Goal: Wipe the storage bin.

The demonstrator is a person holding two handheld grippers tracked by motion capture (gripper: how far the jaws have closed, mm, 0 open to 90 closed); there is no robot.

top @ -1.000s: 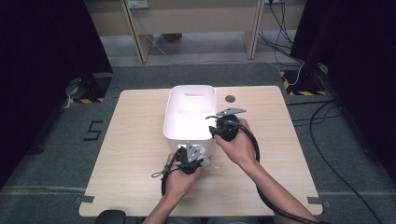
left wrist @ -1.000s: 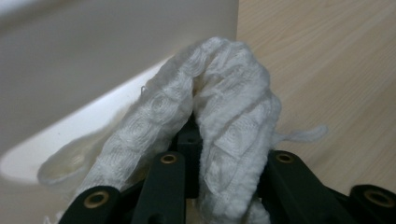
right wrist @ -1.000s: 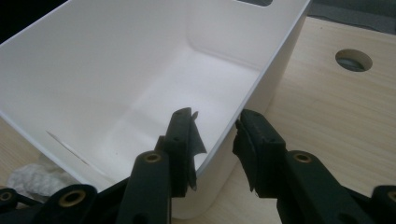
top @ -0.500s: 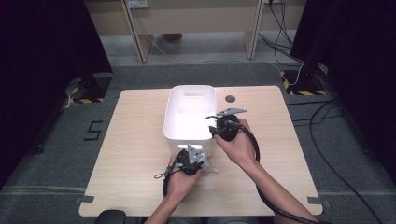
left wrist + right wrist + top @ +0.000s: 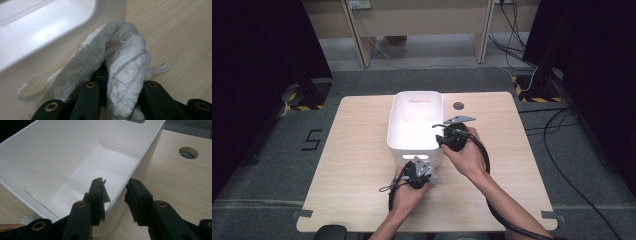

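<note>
A white cloth (image 5: 125,62) is held bunched between the jaws of the left gripper (image 5: 418,172), just beside the near wall of the white plastic bin (image 5: 398,127), which stands on the wooden table (image 5: 357,150) toward its far edge, about midway between its left and right edges. The right gripper (image 5: 113,192) is set astride the bin's right wall near the near right corner, one jaw inside and one outside; whether the wall is actually pinched cannot be told, as a gap shows beside the outer jaw. The step in hand appears to be getting the cloth into the bin while the bin is steadied. It is judged best done by lifting the cloth above the near rim before it is carried forward, so that the hanging folds and the loose loop at the cloth's side are not caught on the rim. The bin's interior is seen bare, so room for the drop is ample. Open table is left along the near edge and at both sides; a round hole (image 5: 458,106) lies near the far edge, right of the bin.
</note>
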